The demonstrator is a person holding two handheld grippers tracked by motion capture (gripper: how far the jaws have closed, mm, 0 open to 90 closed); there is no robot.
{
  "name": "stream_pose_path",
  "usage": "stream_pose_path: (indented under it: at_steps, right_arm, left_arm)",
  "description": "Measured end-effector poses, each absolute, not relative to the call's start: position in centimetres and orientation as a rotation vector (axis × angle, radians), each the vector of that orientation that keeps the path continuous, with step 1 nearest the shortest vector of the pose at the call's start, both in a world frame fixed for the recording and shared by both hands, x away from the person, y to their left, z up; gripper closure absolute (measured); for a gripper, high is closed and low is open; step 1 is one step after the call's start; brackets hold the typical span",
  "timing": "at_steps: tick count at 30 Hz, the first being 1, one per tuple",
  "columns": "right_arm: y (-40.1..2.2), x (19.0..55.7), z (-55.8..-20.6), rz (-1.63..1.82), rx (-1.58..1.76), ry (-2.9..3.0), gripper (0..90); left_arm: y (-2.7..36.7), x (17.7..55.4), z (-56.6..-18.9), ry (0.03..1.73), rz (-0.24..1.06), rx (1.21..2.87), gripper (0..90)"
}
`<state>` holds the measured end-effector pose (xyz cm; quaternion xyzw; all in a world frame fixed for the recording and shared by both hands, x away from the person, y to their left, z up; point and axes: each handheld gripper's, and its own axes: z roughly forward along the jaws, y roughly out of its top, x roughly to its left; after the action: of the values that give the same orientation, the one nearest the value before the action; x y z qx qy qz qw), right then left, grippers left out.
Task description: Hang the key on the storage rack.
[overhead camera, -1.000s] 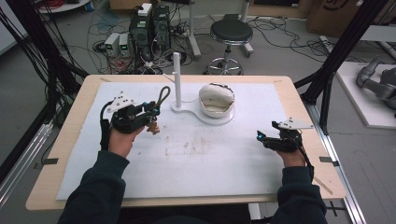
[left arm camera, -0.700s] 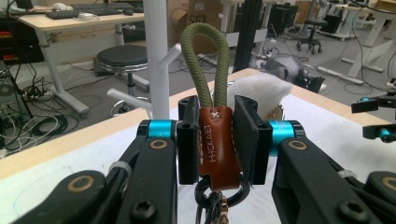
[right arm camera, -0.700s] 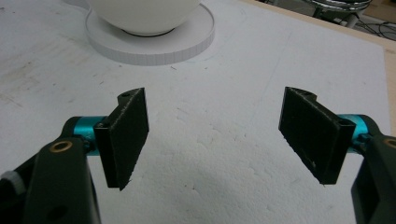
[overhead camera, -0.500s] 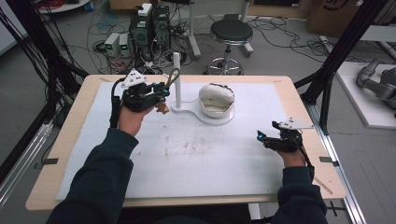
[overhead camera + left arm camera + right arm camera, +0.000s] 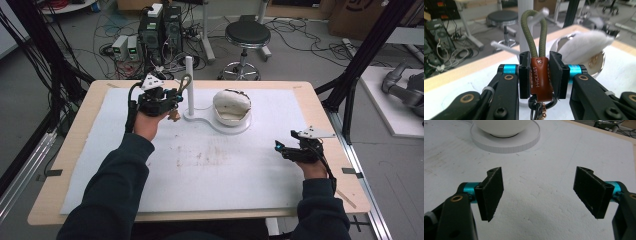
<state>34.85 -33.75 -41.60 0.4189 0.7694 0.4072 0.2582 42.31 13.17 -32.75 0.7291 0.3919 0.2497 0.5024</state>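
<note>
My left gripper [image 5: 540, 75] is shut on a keychain [image 5: 540, 75]: a brown leather tab pinched between the pads, an olive cord loop [image 5: 534, 30] rising above it and a metal ring hanging below. In the high view the left gripper [image 5: 172, 100] holds the cord loop [image 5: 186, 82] right beside the white upright post [image 5: 189, 80] of a white stand [image 5: 220, 125]. A white bowl [image 5: 231, 105] sits on the stand's round base. My right gripper [image 5: 279, 147] rests low over the white mat at the right, open, with nothing between its pads [image 5: 492, 192].
The white foam mat [image 5: 200, 160] covers a wooden table [image 5: 320, 105]. Beyond the table's far edge stand a stool [image 5: 246, 35] and electronics boxes [image 5: 160, 30] with cables. Black frame posts rise at both sides.
My left gripper has carried the keychain away from the person and to the right, up to the white post. The right gripper has stayed in place.
</note>
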Motion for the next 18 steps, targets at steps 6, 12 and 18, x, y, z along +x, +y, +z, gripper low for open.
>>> stream_pose_path:
  at_steps: [6, 12, 18]
  right_arm:
    - [-33.8, 34.8, -41.6, 1.112, 1.134, 2.082, 24.6]
    - [-34.0, 34.7, -41.6, 1.115, 1.141, 2.081, 24.5]
    - [-34.3, 34.5, -41.7, 1.12, 1.144, 2.075, 24.6]
  left_arm:
    - [12.5, 43.1, -33.8, 0.967, 0.576, 1.78, 70.5]
    - [12.9, 43.3, -34.1, 0.955, 0.49, 1.764, 60.2]
    - [14.8, 42.3, -36.0, 0.939, 0.401, 1.702, 42.7]
